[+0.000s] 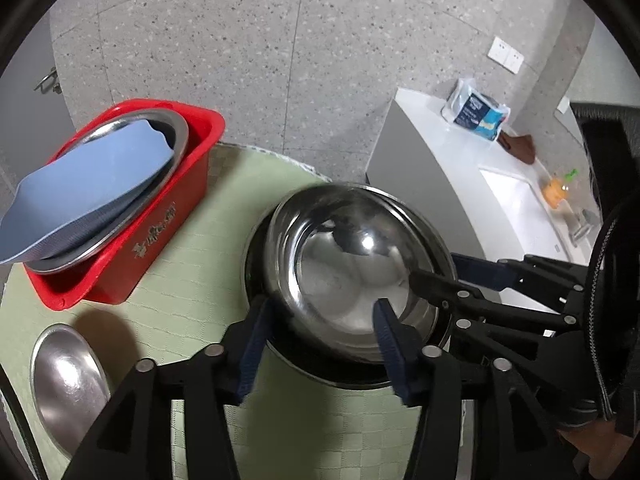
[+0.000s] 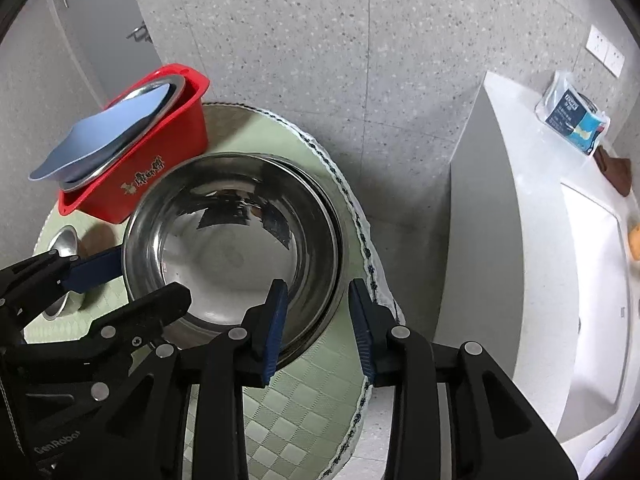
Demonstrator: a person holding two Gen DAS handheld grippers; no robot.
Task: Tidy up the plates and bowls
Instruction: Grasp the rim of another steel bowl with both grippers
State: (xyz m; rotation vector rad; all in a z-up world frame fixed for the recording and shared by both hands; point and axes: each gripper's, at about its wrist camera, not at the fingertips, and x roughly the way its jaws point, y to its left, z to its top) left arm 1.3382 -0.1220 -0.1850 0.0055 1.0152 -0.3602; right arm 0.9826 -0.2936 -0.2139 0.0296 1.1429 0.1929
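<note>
The steel bowl (image 2: 236, 240) sits nested in another bowl in the middle of the green-mat tabletop (image 2: 304, 408). My right gripper (image 2: 318, 320) straddles its near right rim, jaws narrowly parted, not pressing. My left gripper (image 1: 320, 344) straddles the opposite rim, jaws wider. A bumped rim might tip the top bowl. I count two stacked bowls, one small steel plate (image 1: 66, 376), one red bin (image 1: 160, 236) holding another steel dish.

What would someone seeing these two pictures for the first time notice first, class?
The big shiny steel bowl in the middle of the round green-checked table, nested in another bowl, with the left gripper and right gripper straddling its rim at opposite sides. Next, the bright red bin behind it, holding a steel plate and a blue plate.
</note>
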